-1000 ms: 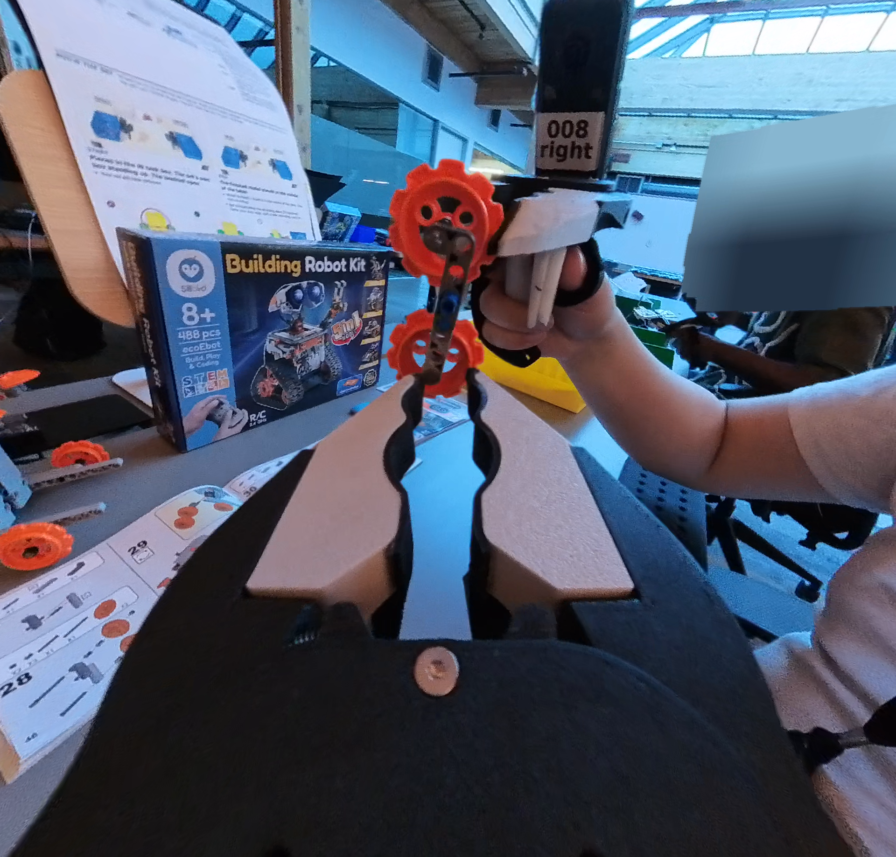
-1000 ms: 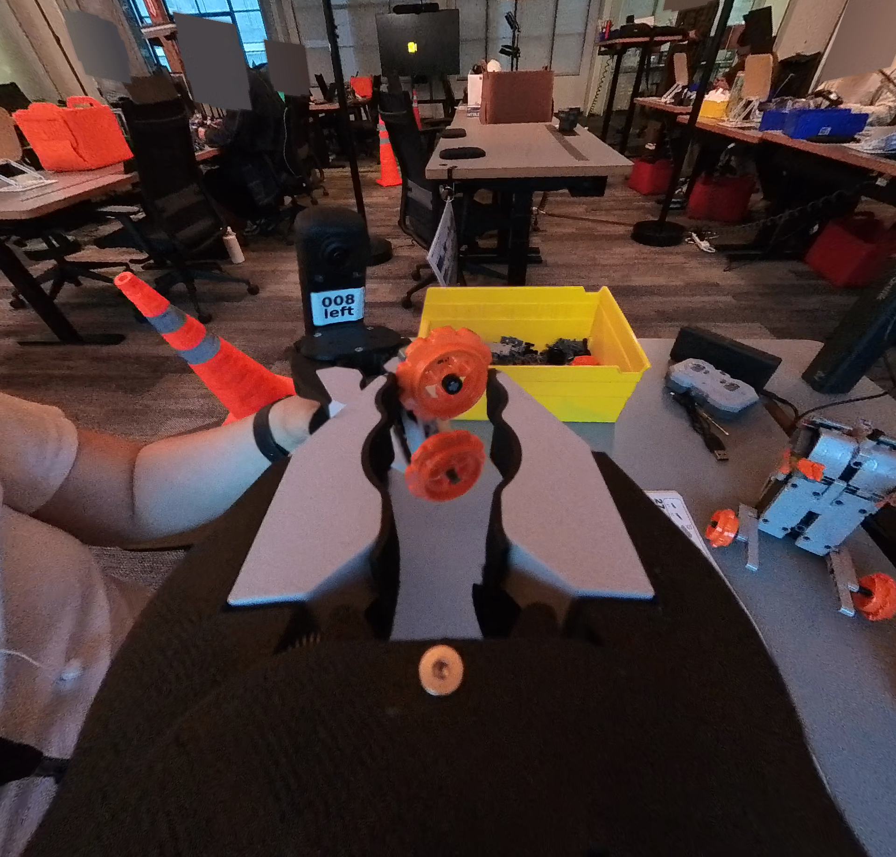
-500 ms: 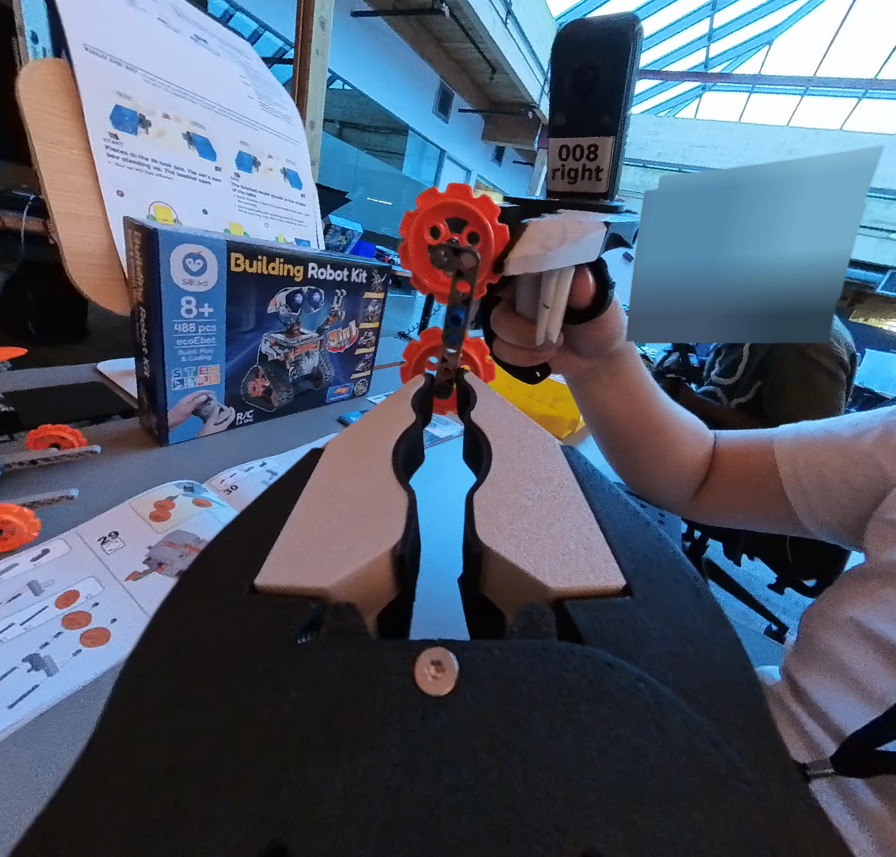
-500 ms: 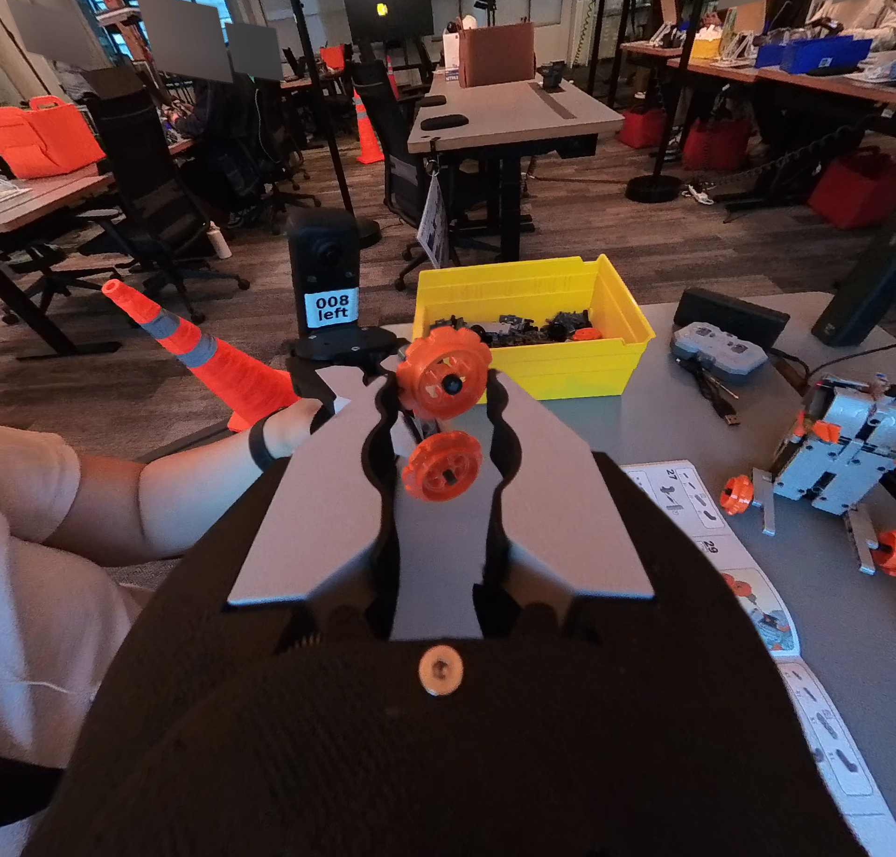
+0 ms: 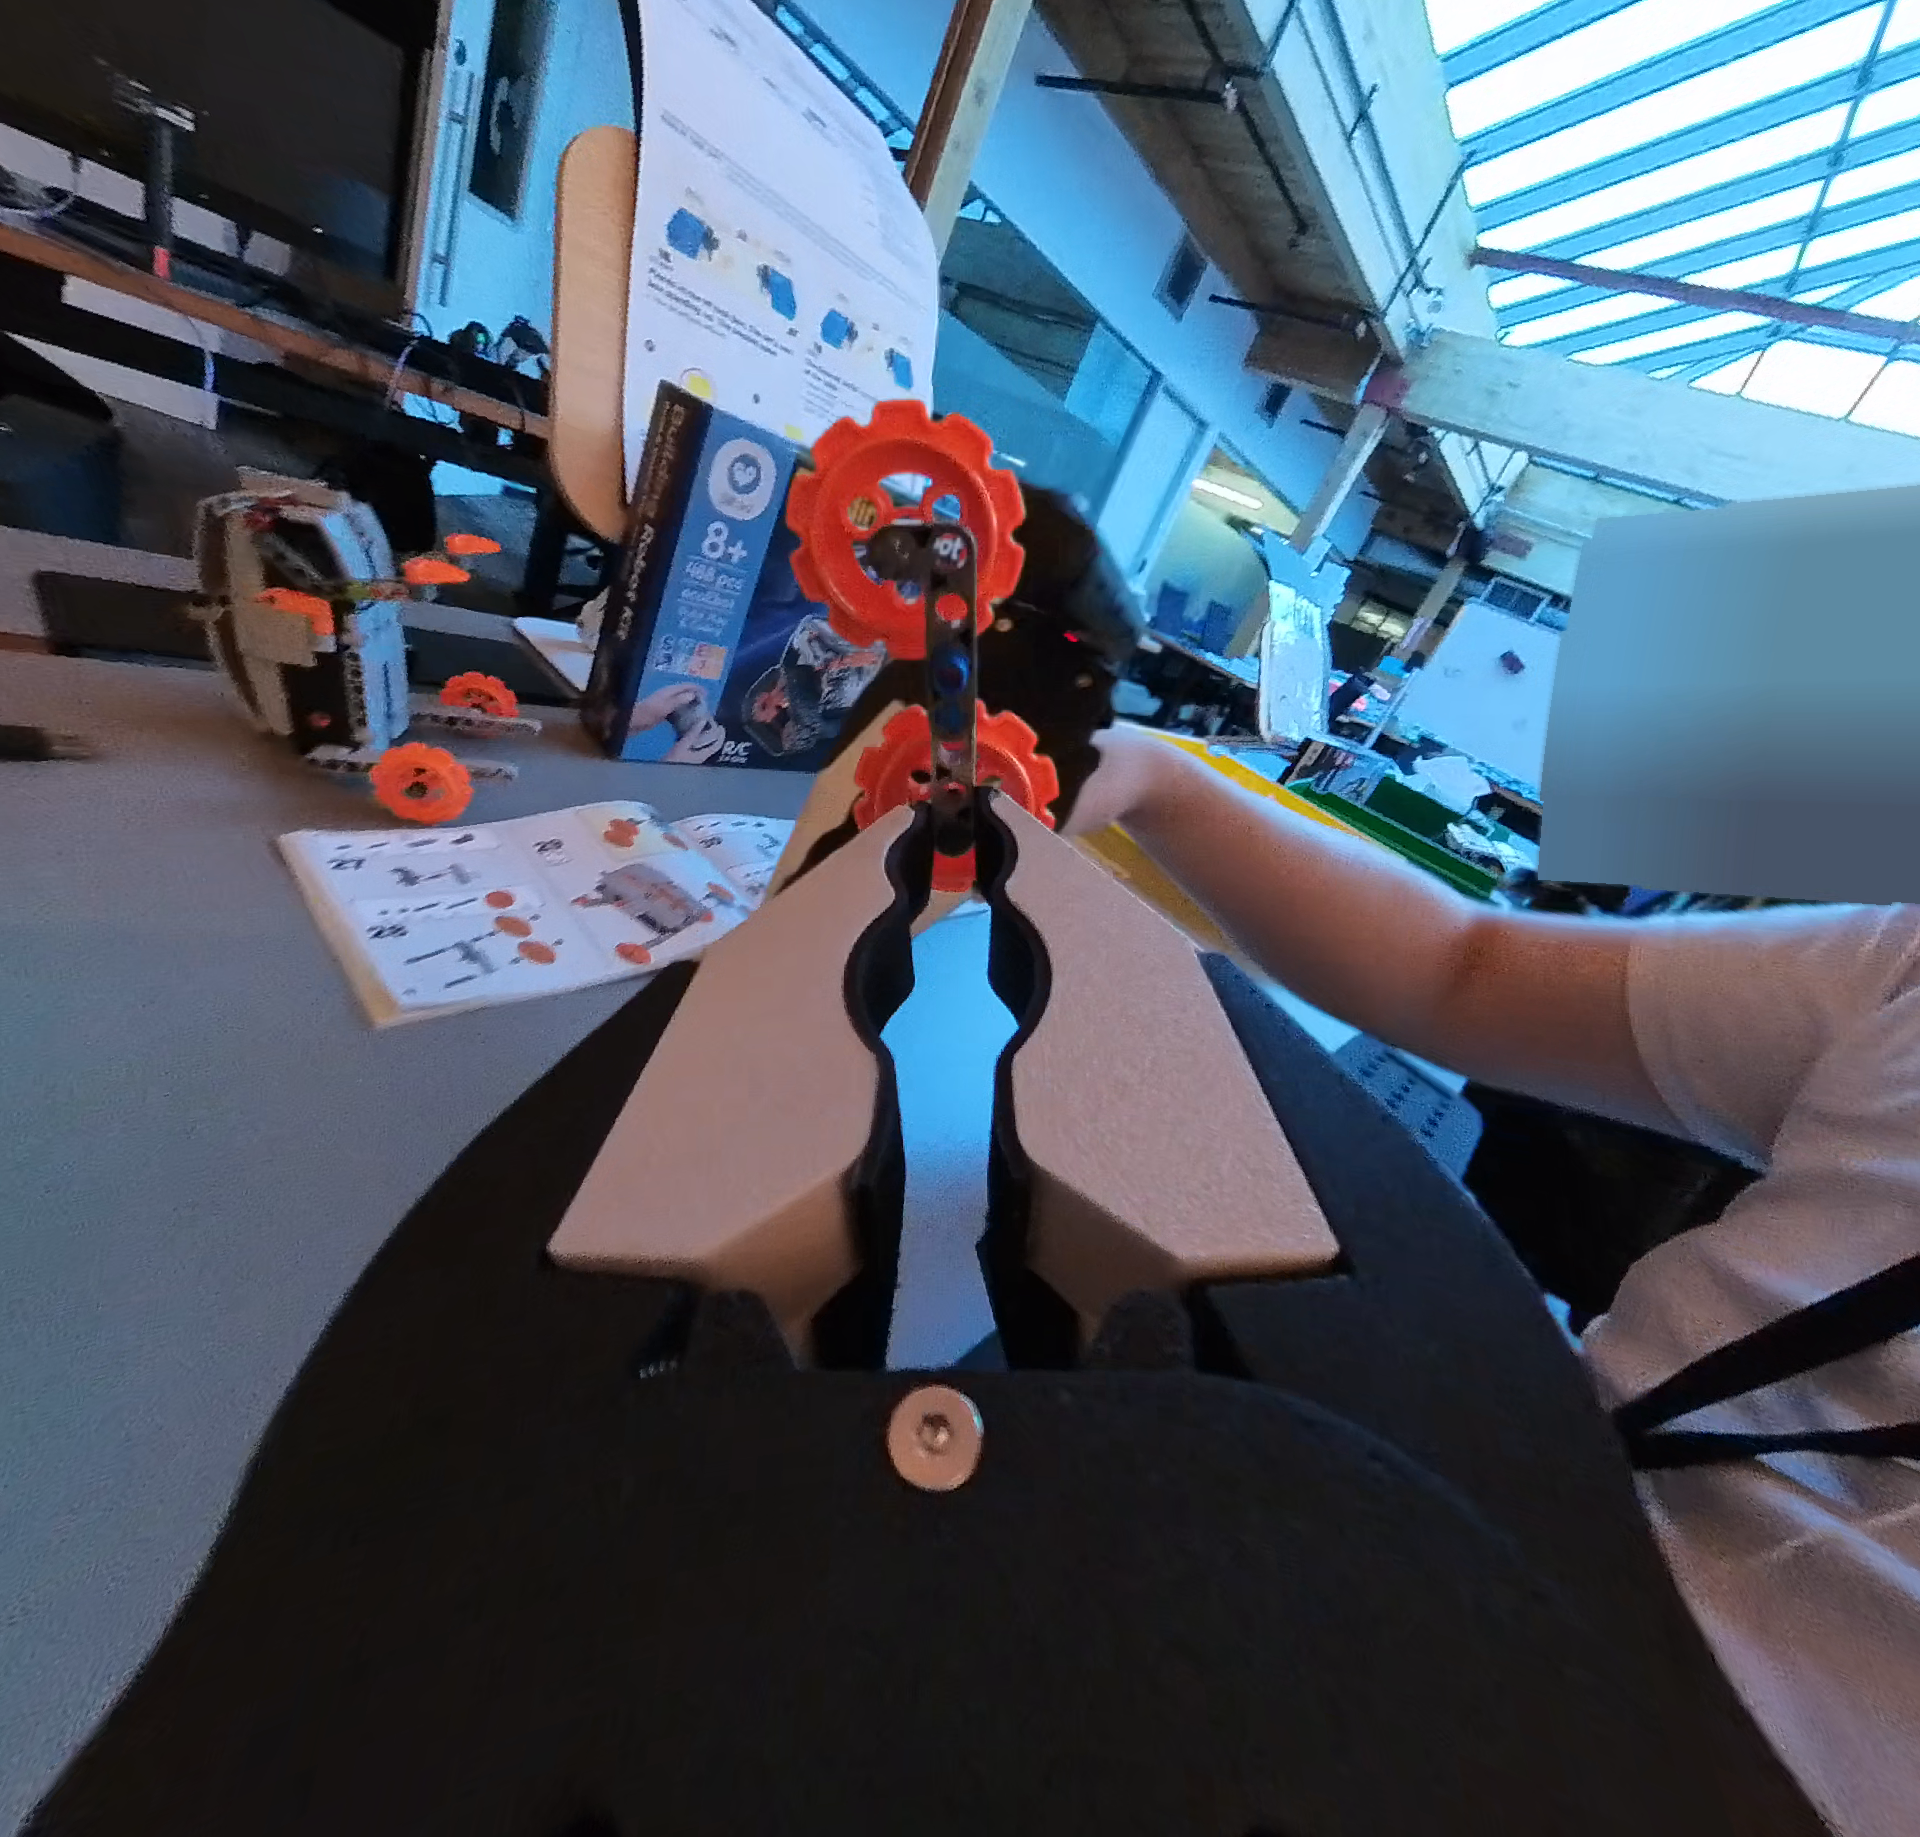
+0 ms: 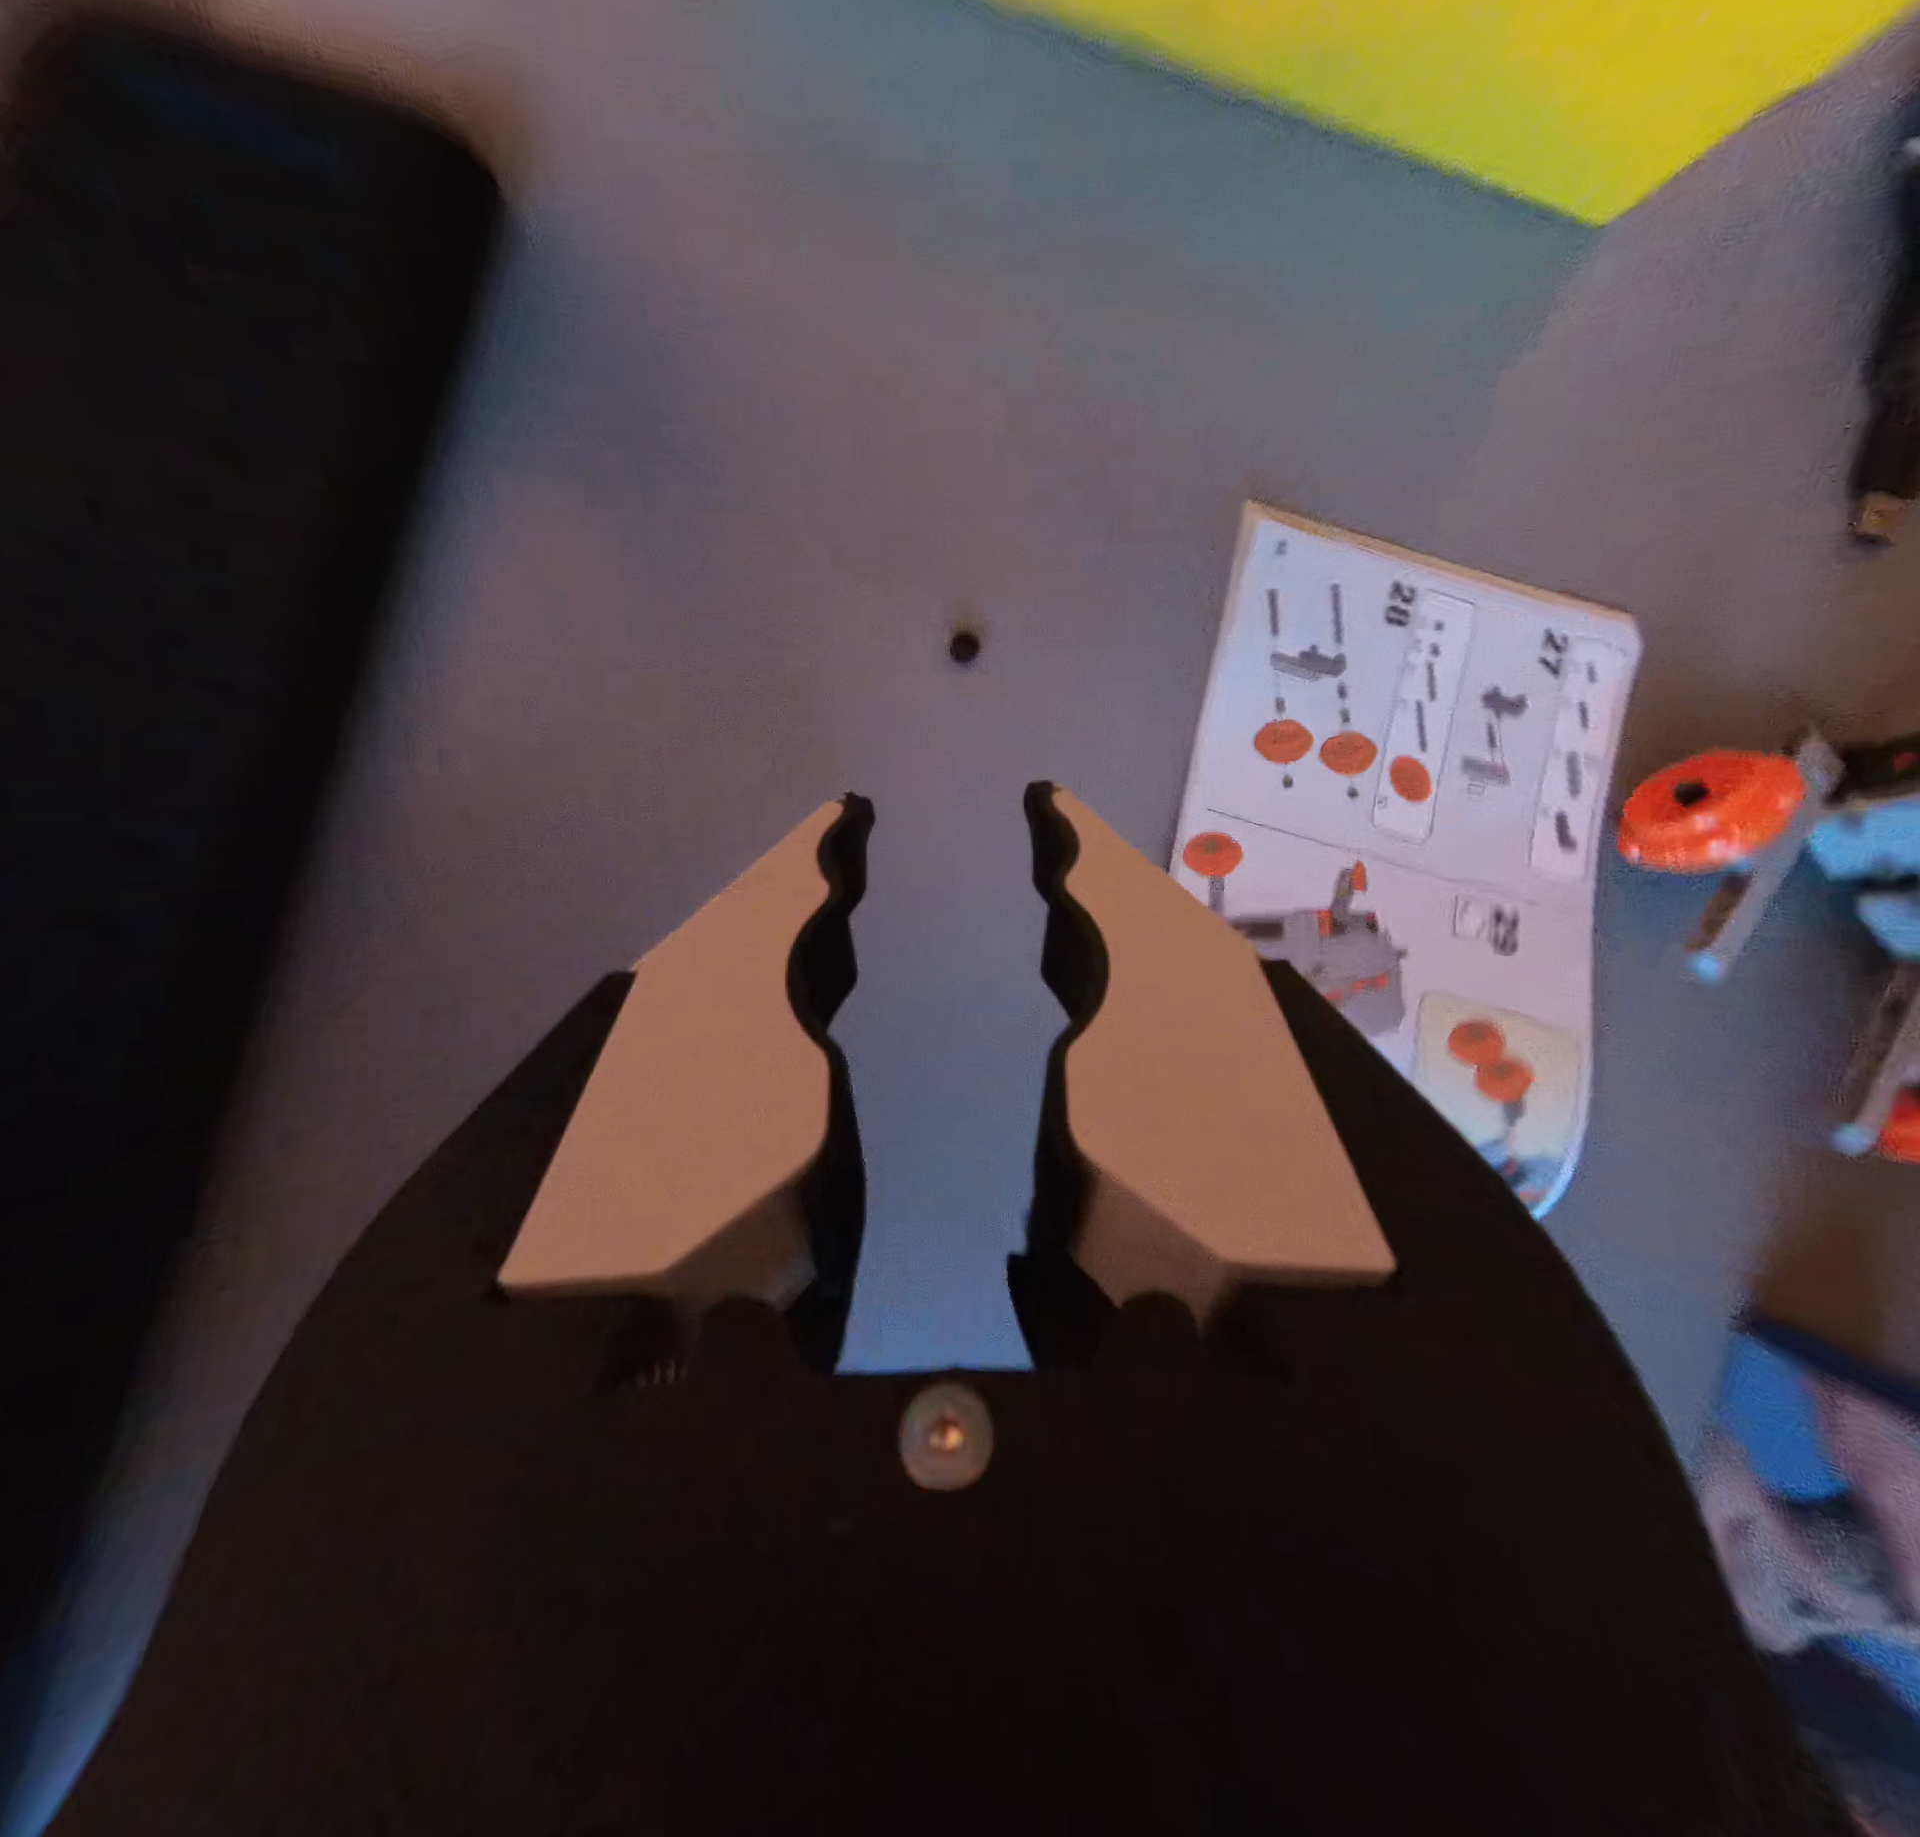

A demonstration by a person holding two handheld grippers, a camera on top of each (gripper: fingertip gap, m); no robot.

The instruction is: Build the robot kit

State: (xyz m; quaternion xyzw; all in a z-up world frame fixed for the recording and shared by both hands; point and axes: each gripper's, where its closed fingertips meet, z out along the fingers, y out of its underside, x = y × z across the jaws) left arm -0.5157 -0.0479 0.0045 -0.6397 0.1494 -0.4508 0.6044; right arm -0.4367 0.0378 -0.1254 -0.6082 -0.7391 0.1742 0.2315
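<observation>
My left gripper (image 5: 948, 831) is shut on the lower end of a dark grey beam (image 5: 952, 665) and holds it upright above the table. The beam carries an upper orange toothed wheel (image 5: 831, 540) and a lower one (image 5: 1023, 764). My right gripper (image 6: 945, 805) is open and empty, pointing down at the grey table (image 6: 831, 437). A small dark pin (image 6: 964, 646) lies on the table just beyond its fingertips. In the left wrist view the person's right forearm (image 5: 1351, 914) reaches in behind the wheels; that view is blurred there.
An open instruction booklet (image 5: 530, 894) lies on the table, also in the right wrist view (image 6: 1403, 831). A part-built grey robot model (image 5: 301, 613) with an orange wheel (image 6: 1709, 811), a kit box (image 5: 717, 603) and a yellow bin (image 6: 1403, 31) stand around. A black object (image 6: 208, 540) lies left. Between my right fingertips and the small dark pin (image 6: 964, 646) there is roughly 8 cm.
My right gripper has let go of the wheel assembly, opened and swung down towards the table. My left gripper, still holding the beam, has turned left.
</observation>
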